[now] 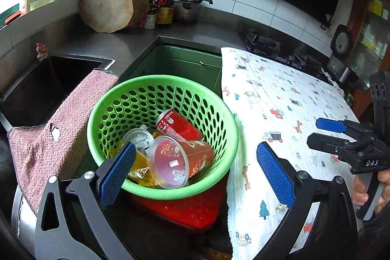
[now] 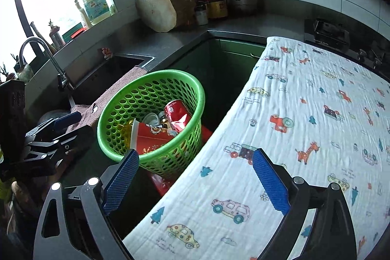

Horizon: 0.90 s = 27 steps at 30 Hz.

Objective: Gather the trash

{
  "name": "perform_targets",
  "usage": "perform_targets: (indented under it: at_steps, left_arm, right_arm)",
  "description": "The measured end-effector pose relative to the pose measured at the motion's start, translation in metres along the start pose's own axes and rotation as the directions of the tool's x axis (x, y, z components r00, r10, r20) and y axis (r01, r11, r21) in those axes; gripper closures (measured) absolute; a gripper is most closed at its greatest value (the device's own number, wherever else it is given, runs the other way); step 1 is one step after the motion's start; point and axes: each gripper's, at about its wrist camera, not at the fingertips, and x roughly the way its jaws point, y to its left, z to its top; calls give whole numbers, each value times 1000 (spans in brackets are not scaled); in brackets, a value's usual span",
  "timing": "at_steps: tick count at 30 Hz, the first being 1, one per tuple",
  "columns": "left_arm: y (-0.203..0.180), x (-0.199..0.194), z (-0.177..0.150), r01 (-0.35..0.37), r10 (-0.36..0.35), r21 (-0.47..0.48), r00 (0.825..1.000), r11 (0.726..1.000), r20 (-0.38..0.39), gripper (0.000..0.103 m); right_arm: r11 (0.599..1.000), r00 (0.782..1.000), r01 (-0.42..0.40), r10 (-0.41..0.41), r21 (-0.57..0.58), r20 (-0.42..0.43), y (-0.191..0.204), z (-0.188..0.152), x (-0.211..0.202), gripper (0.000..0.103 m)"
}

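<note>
A green perforated basket (image 1: 136, 94) stands on a red stool (image 1: 185, 211) left of the cloth-covered table; it also shows in the right wrist view (image 2: 126, 101). Inside lie a red cola can (image 1: 180, 126), a red paper cup with a clear lid (image 1: 180, 160), a clear lid (image 1: 139, 138) and a yellow wrapper (image 1: 141, 169). The can (image 2: 178, 113) and cup (image 2: 151, 135) show in the right wrist view too. My left gripper (image 1: 195, 167) is open and empty just above the basket's near rim. My right gripper (image 2: 195, 182) is open and empty over the table's left edge.
A white cloth with cartoon cars (image 2: 304, 126) covers the table. A pink towel (image 1: 58, 128) hangs over the sink edge (image 1: 61, 74). A wooden chopping block (image 1: 109, 4), bottles (image 1: 165, 1) and a pot (image 1: 190, 6) stand on the back counter. A gas stove (image 2: 329, 35) lies behind the table.
</note>
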Motion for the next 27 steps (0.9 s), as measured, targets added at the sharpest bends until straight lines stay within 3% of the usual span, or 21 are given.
perform_targets:
  at_steps: [13,19,27]
  left_arm:
    - [-74,-14,-20,-28,27,56,1000,998,15,5]
    - [-97,-16,-36,41,-41,40,999,998,12,5]
    - [-120,-23,-50,-27,22,75,998,997,61,5]
  right_arm:
    - [985,984,140,-150,104,93,-39,-64,-79,11]
    - [975,975,164,-183,151,127,-50,-90,-107,11]
    - [960,960,211,-239,184,147,-57,-111,-121,10]
